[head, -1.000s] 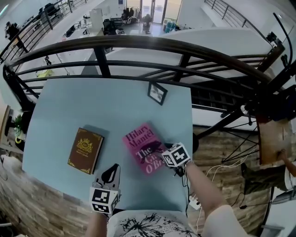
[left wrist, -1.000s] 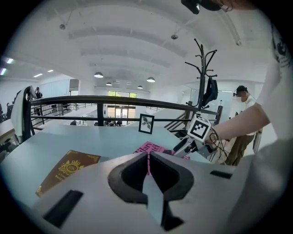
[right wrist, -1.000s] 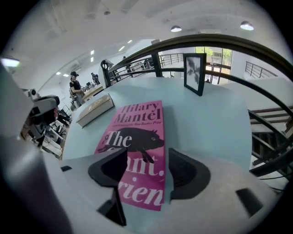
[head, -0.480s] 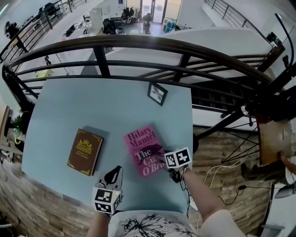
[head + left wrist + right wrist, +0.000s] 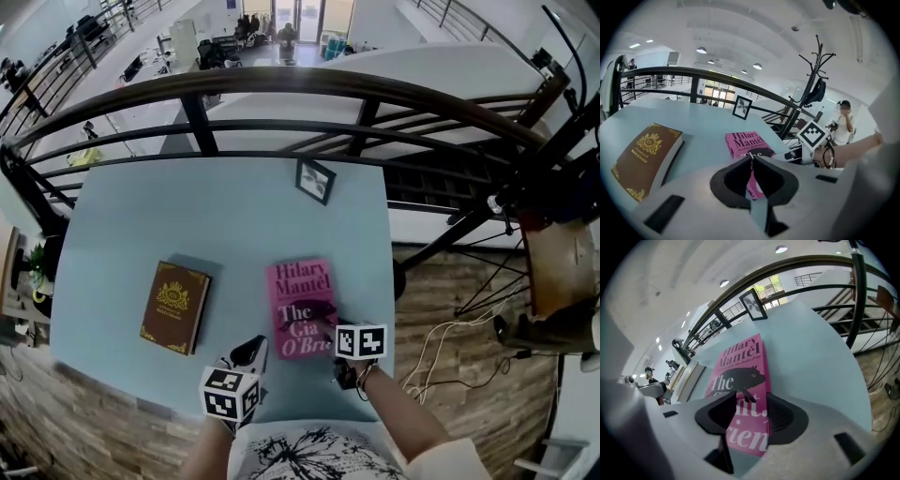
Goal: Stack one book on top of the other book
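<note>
Two books are lying well apart on the table [image 5: 141,216] before me, the left book [image 5: 175,307] and the right book [image 5: 300,302]. A picture frame [image 5: 316,180] is standing behind the right book. My right gripper [image 5: 751,401] is closing its jaws astride that book's near right edge; my left gripper [image 5: 251,351] is sitting by its near left corner.

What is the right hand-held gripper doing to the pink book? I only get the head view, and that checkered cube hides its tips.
Observer: In the right gripper view, the right hand-held gripper is closing its jaws. One is over the cover of the pink book, the other just past its right edge. Neither seems to press yet.
Operator: And the left one?
Observer: The left hand-held gripper is shut with nothing between its jaws, aimed toward the pink book.
</note>
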Available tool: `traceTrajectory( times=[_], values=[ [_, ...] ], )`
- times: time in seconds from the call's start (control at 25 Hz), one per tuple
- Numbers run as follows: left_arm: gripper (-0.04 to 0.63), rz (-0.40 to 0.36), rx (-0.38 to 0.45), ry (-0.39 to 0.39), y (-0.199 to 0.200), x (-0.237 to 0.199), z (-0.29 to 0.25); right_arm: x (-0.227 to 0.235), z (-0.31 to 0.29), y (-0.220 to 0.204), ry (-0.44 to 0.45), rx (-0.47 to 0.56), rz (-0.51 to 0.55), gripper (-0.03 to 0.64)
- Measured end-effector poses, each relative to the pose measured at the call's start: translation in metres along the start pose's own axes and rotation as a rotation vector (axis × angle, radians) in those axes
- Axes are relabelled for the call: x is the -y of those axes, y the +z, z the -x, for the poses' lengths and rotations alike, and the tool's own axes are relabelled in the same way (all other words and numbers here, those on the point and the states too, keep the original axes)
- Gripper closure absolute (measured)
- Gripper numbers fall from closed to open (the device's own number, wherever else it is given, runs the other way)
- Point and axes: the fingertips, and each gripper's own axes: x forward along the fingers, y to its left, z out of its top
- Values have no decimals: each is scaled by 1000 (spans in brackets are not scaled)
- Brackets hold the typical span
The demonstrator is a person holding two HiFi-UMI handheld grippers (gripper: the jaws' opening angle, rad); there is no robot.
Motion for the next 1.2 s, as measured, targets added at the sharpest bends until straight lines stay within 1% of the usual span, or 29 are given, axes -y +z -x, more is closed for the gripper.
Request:
traceTrajectory(
  times=[0.08, 0.16, 0.2, 0.24, 0.28, 0.32, 0.4, 0.52, 0.68, 0.72, 0.8, 0.88, 0.92, 1.08, 1.2],
  values=[
    [578, -3, -38, -1, -4, 0, -9, -1, 4, -8, -13, 23, -46, 426],
    [576, 15, -100, -15, -12, -2, -21, -4, 6, -13, -23, 46, -87, 428],
    [549, 38, -141, -36, -19, -3, -27, -5, 7, -15, -27, 55, -105, 429],
    [476, 65, -187, -62, -26, -2, -34, -7, 7, -18, -31, 63, -120, 431],
    [446, 85, -232, -84, -33, 0, -39, -7, 8, -20, -36, 69, -132, 434],
    [445, 96, -267, -94, -40, 1, -45, -7, 10, -23, -41, 76, -141, 437],
    [421, 94, -304, -83, -47, -1, -55, -6, 12, -26, -46, 90, -150, 440],
    [372, 93, -327, -55, -52, -9, -66, -8, 11, -28, -45, 105, -154, 441],
    [362, 71, -369, -56, -61, -12, -78, -9, 9, -27, -37, 108, -149, 440],
    [362, 84, -383, -69, -67, -12, -82, -9, 9, -26, -35, 107, -149, 440],
    [364, 143, -396, -112, -74, -10, -87, -9, 9, -26, -32, 104, -147, 440],
    [375, 204, -390, -155, -75, -8, -88, -9, 10, -26, -32, 103, -145, 440],
    [379, 219, -384, -166, -74, -8, -88, -9, 10, -26, -32, 103, -145, 440],
    [383, 198, -378, -158, -75, -7, -86, -10, 10, -27, -27, 109, -145, 440],
    [391, 205, -366, -148, -76, -6, -84, -10, 12, -28, -30, 115, -130, 441]
  ],
)
